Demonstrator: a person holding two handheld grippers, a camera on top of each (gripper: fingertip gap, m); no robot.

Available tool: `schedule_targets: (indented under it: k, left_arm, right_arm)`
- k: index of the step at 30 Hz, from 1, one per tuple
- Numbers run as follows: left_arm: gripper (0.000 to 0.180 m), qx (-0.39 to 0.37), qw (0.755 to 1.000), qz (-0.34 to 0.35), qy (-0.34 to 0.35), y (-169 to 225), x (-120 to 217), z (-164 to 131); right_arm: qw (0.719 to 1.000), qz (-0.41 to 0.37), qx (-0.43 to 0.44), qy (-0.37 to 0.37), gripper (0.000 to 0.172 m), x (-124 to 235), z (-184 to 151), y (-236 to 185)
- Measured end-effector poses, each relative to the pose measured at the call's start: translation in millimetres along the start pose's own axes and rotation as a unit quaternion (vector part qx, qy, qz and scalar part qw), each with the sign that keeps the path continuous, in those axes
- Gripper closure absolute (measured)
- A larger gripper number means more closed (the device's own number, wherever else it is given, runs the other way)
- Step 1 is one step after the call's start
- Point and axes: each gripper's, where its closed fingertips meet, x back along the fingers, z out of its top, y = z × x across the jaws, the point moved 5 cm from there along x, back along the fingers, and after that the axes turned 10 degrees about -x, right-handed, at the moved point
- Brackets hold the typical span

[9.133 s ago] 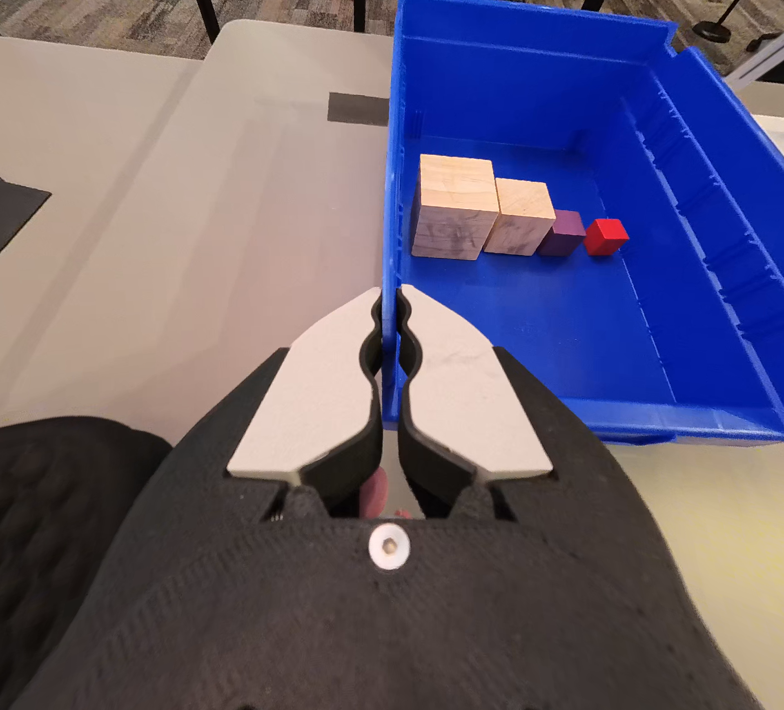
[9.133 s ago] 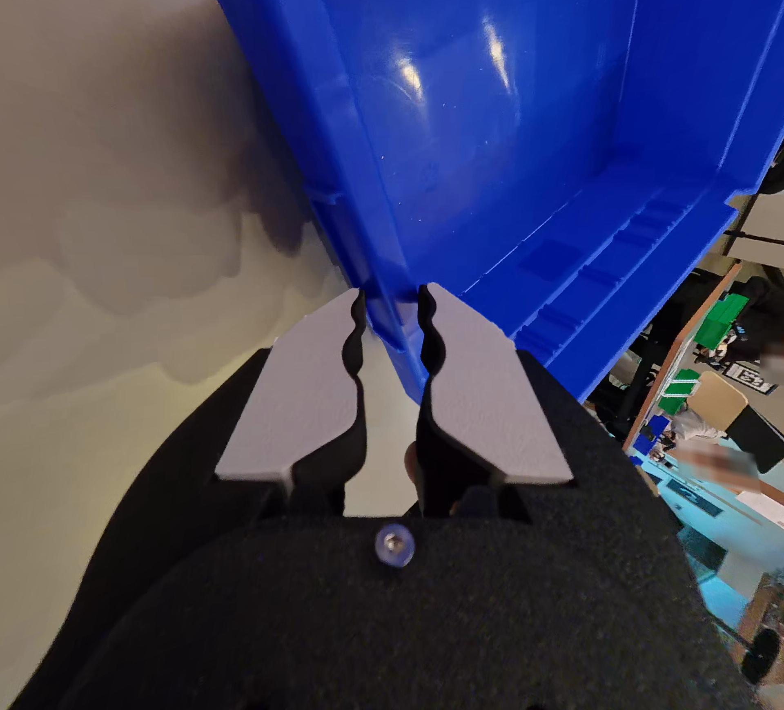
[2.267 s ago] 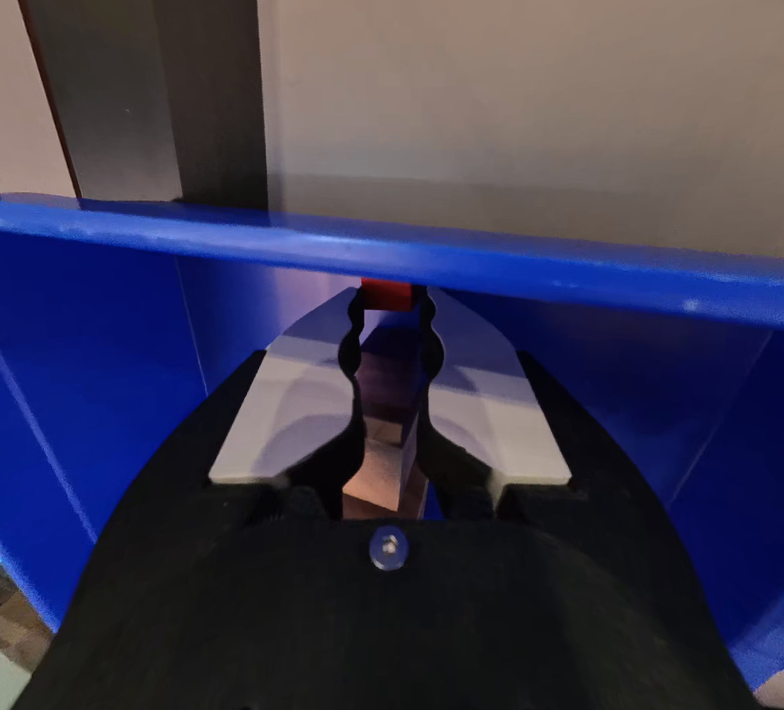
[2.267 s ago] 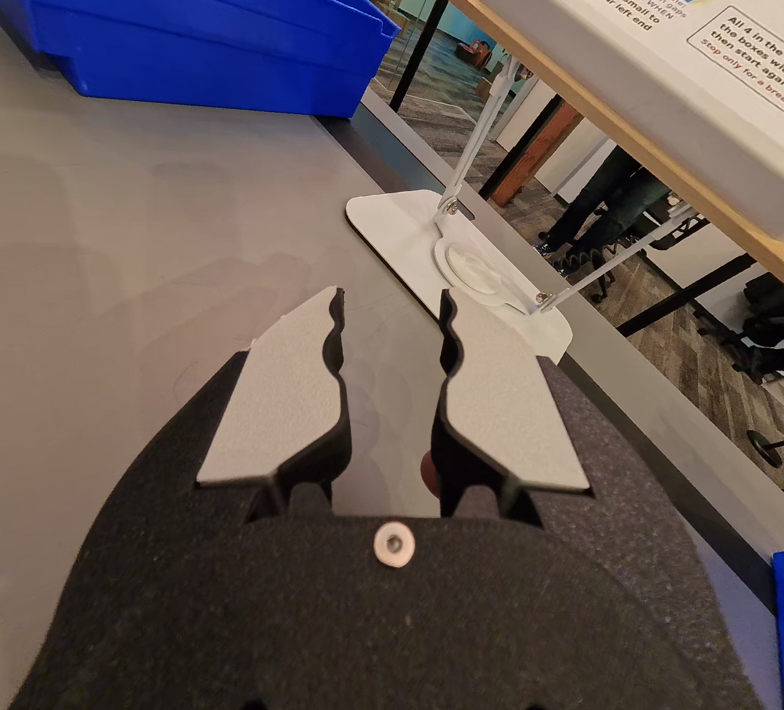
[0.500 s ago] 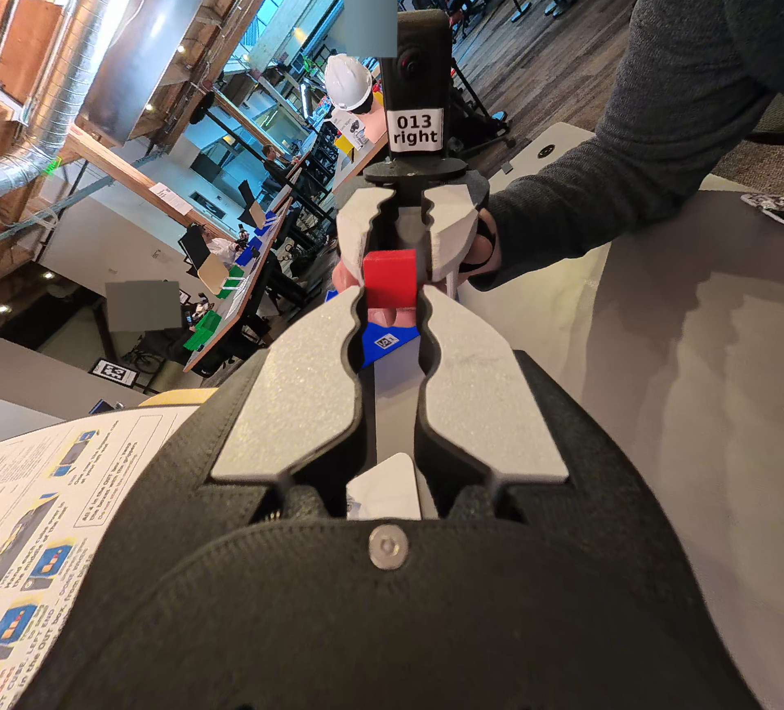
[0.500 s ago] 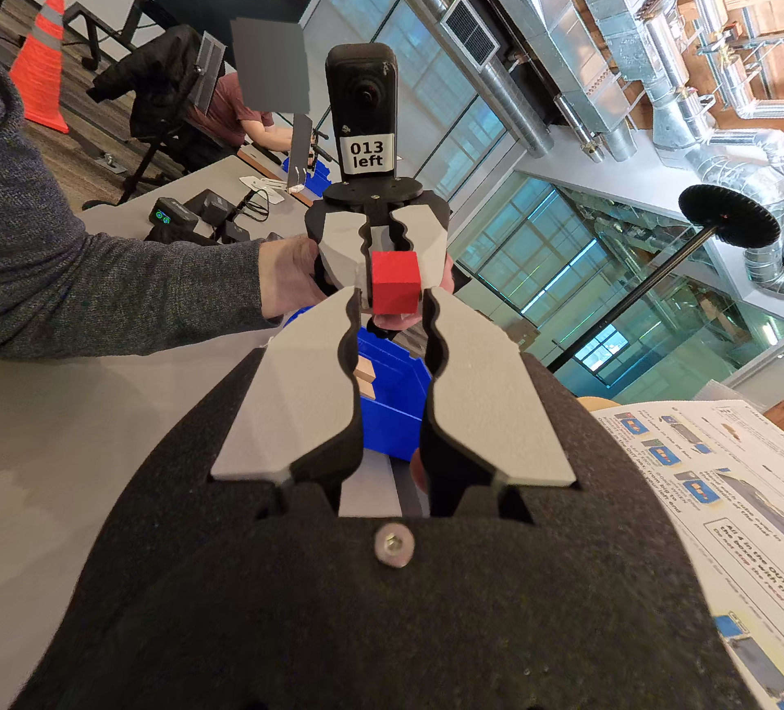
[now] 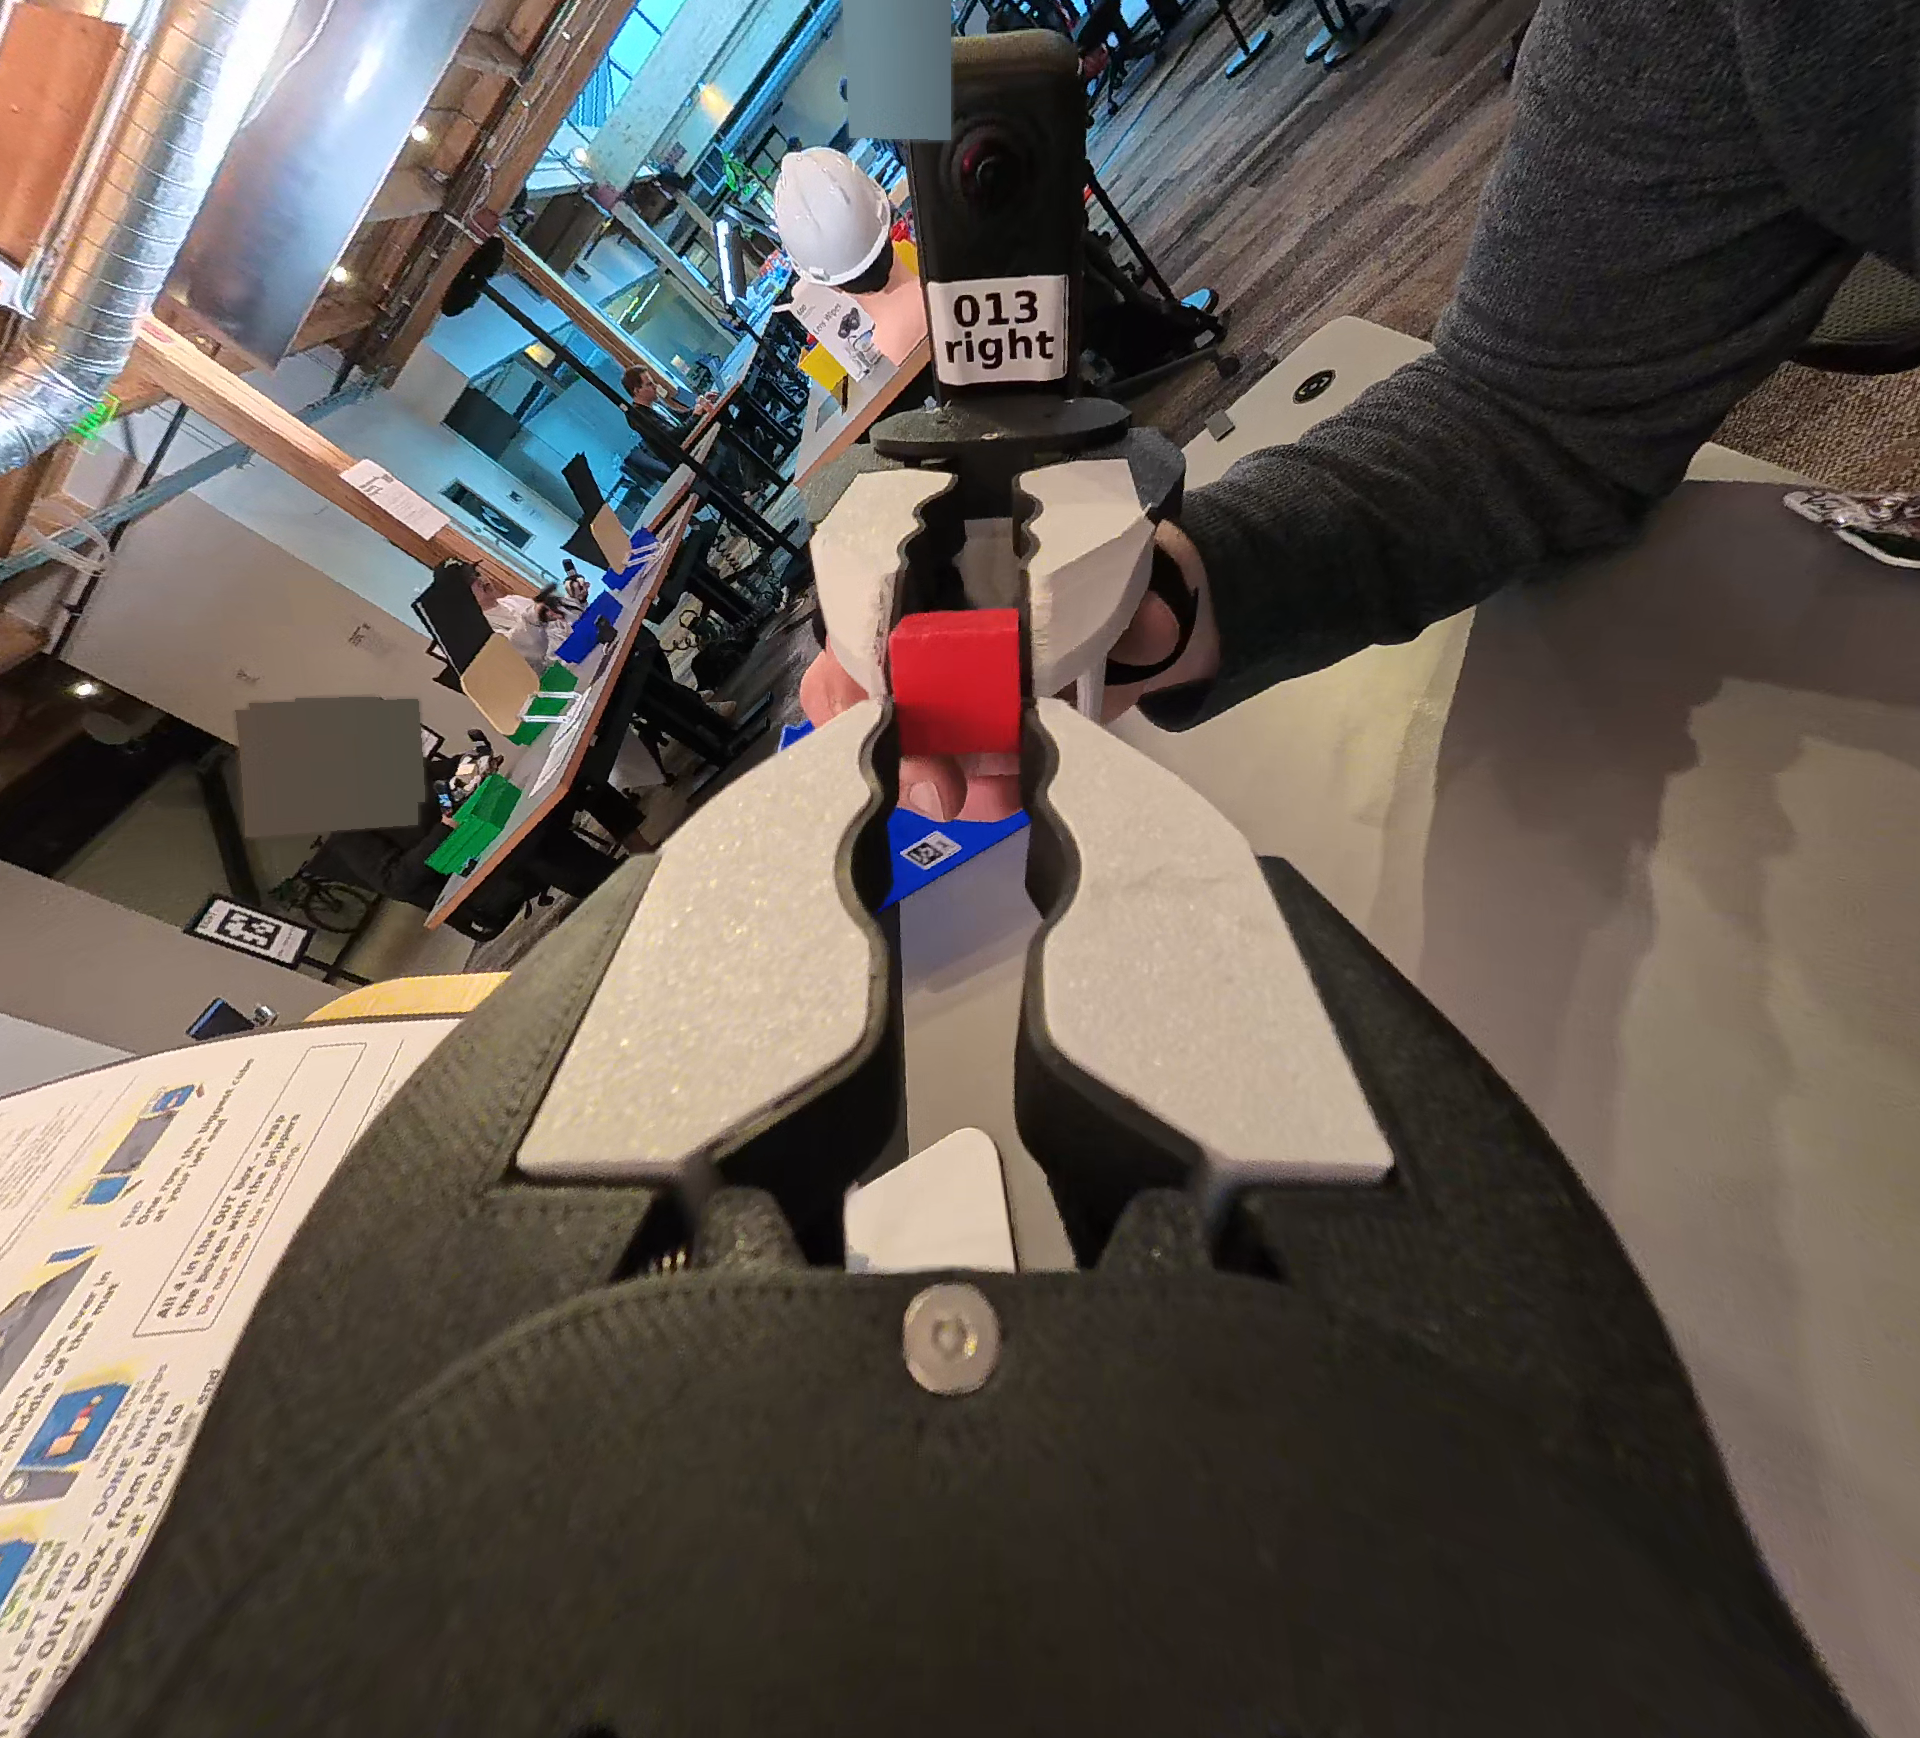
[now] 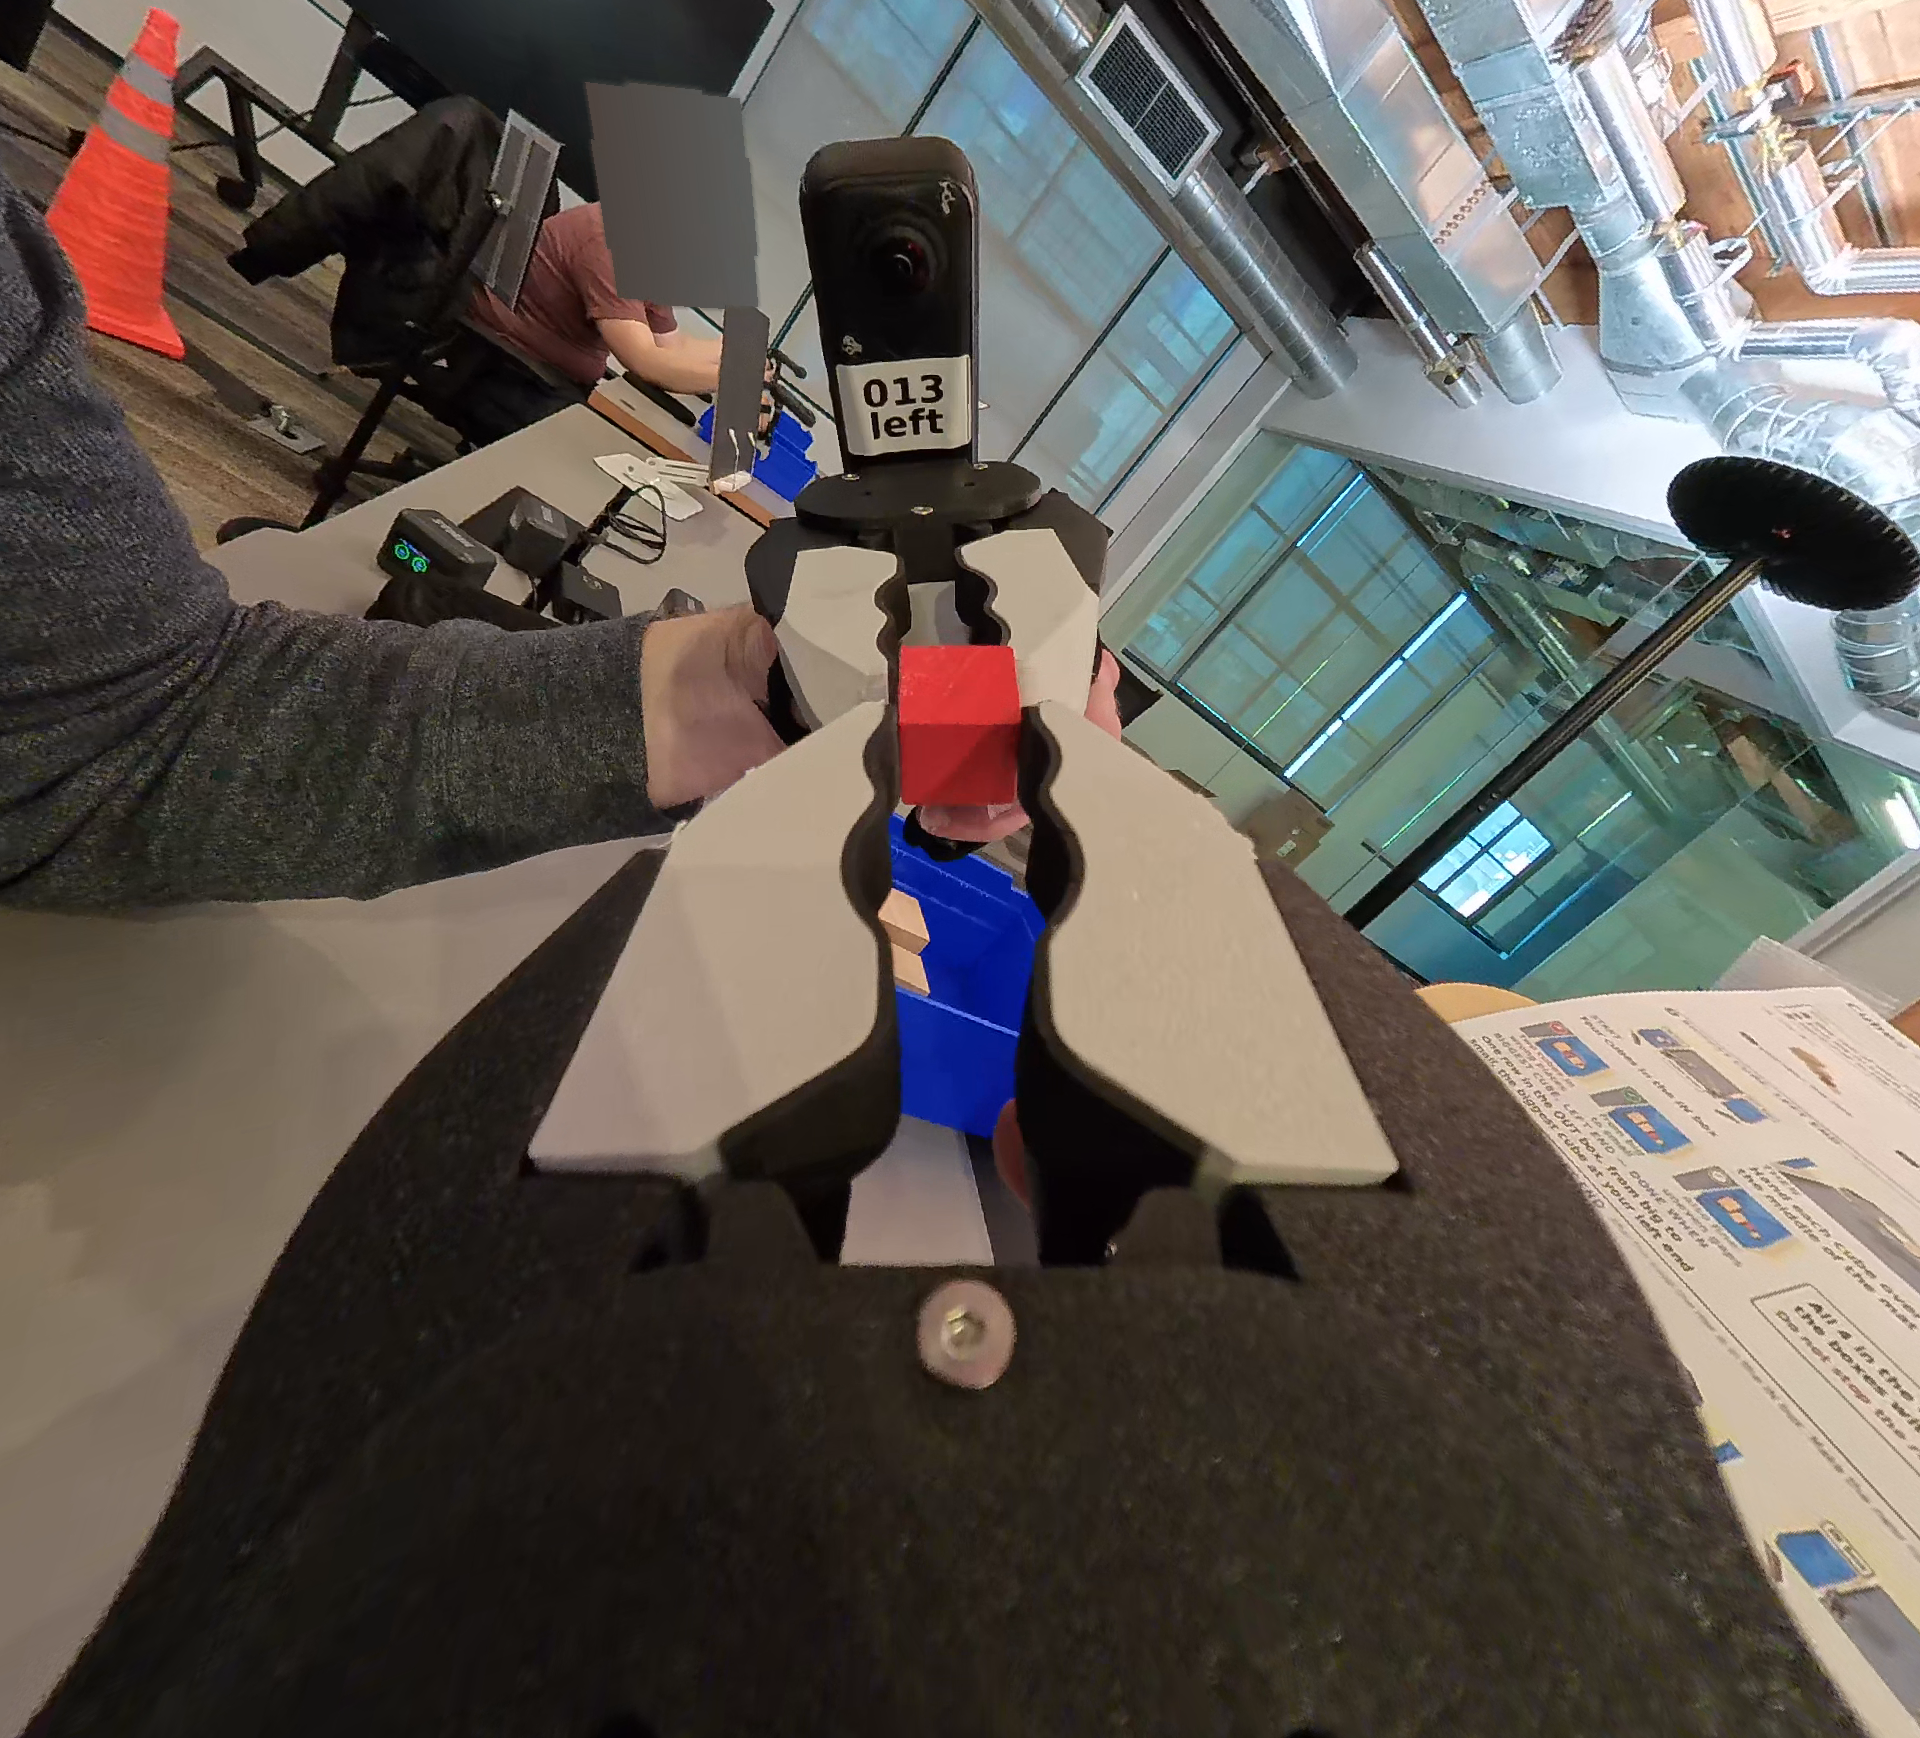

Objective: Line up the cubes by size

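Exposed silver ducts, timber beams and tall glass walls fill the background of this workshop, with rows of desks receding behind the two handheld tools. Below them spreads a pale grey tabletop (image 7: pixel 1662 857), and a printed instruction sheet (image 8: pixel 1714 1169) lies at its edge.

Both grippers meet nose to nose in mid-air above the tabletop, and the small red wooden cube (image 7: pixel 954 682) sits exactly between them. The left gripper (image 7: pixel 956 722) has its grey fingers (image 7: pixel 769 857) clamped on the cube's near half, one on each side face. The right gripper (image 8: pixel 956 753) faces it, and its fingers (image 8: pixel 1132 857) press the same cube from its own side, so the cube is pinched by both pairs at once. Each tool carries a black camera with a white label on top, and a hand in a dark grey knit sleeve (image 7: pixel 1558 338) grips each handle.

Under the cube, a blue plastic bin (image 8: pixel 956 1013) rests on the tabletop, with pale wooden cubes (image 8: pixel 902 940) partly visible inside.
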Motion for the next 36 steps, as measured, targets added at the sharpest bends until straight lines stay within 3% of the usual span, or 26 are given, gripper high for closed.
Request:
schedule_targets:
  k: [5,7,9,15,18,23,30,36]
  left_arm:
    - [0.136,0.006,0.998,0.036,-0.054,-8,2,-5]
    - [0.15,-0.001,0.996,0.048,-0.075,-10,6,-8]
    - [0.176,-0.012,0.993,0.067,-0.092,-15,14,-9]
    - [0.18,-0.014,0.982,0.129,-0.139,-29,39,-12]
    - [0.18,-0.026,0.979,0.133,-0.153,-29,42,-10]
    - [0.18,-0.037,0.974,0.118,-0.188,-25,37,-13]
    - [0.18,-0.041,0.977,0.106,-0.181,-22,24,-10]
    - [0.18,-0.036,0.977,0.089,-0.189,-20,11,-20]
  right_arm:
    - [1.0,-0.005,-0.007,0.012,0.151,9,9,6]
    - [1.0,-0.025,0.0,0.009,0.151,22,16,14]
    - [0.998,-0.062,0.02,-0.019,0.151,42,20,27]
    - [0.957,-0.175,0.063,-0.221,0.151,151,7,88]
    - [0.915,-0.207,0.056,-0.341,0.151,212,-16,122]
    - [0.843,-0.174,-0.017,-0.509,0.15,287,-82,149]
    - [0.765,-0.071,-0.104,-0.632,0.15,324,-182,149]
    - [0.719,-0.007,-0.132,-0.683,0.15,333,-233,149]
